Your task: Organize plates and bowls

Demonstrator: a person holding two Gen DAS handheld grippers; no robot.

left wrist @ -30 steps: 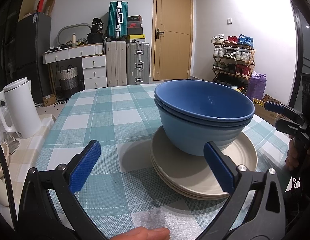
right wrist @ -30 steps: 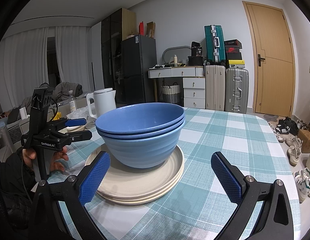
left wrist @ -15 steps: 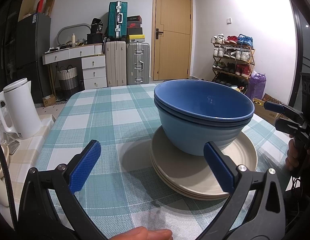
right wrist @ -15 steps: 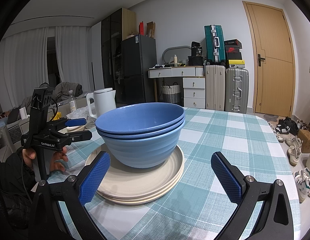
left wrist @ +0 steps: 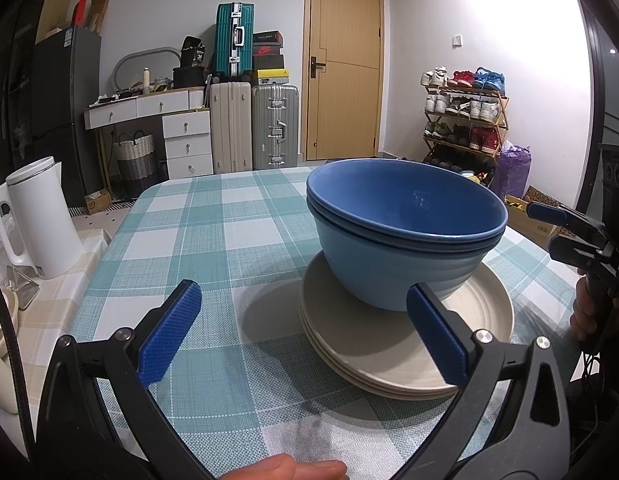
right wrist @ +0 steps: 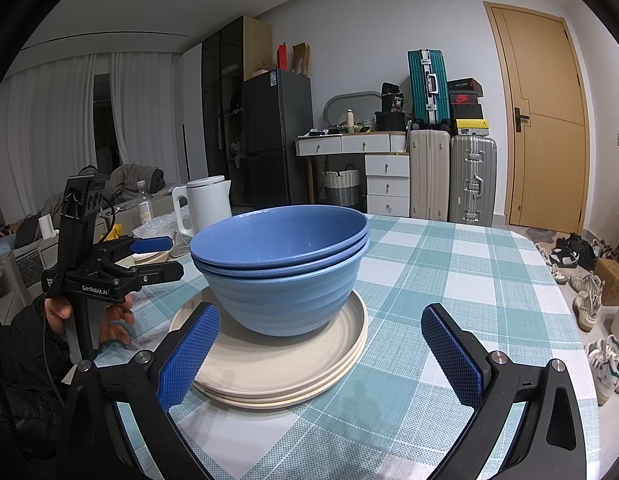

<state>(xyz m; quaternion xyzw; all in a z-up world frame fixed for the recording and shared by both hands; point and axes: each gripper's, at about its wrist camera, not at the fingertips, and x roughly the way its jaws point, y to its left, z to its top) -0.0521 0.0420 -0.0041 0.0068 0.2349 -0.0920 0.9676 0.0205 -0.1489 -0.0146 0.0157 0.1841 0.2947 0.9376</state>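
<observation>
Nested blue bowls [left wrist: 401, 236] [right wrist: 285, 268] stand upright on a stack of cream plates [left wrist: 361, 344] [right wrist: 269, 364] on the checked tablecloth. My left gripper [left wrist: 305, 336] is open, short of the stack, its right finger in front of the plates' near rim. My right gripper [right wrist: 321, 354] is open too, facing the stack from the other side, its left finger in front of the plate rim. Neither touches the dishes. Each gripper shows in the other's view: the right gripper [left wrist: 565, 220] at the right edge, the left gripper [right wrist: 149, 256] at the left.
A white kettle [left wrist: 37, 216] [right wrist: 205, 204] stands on a side counter beyond the table's edge. More cream plates [right wrist: 149, 256] lie behind the left gripper. A hand [left wrist: 301, 466] rests at the table's near edge. Suitcases, drawers, a door and a shoe rack line the walls.
</observation>
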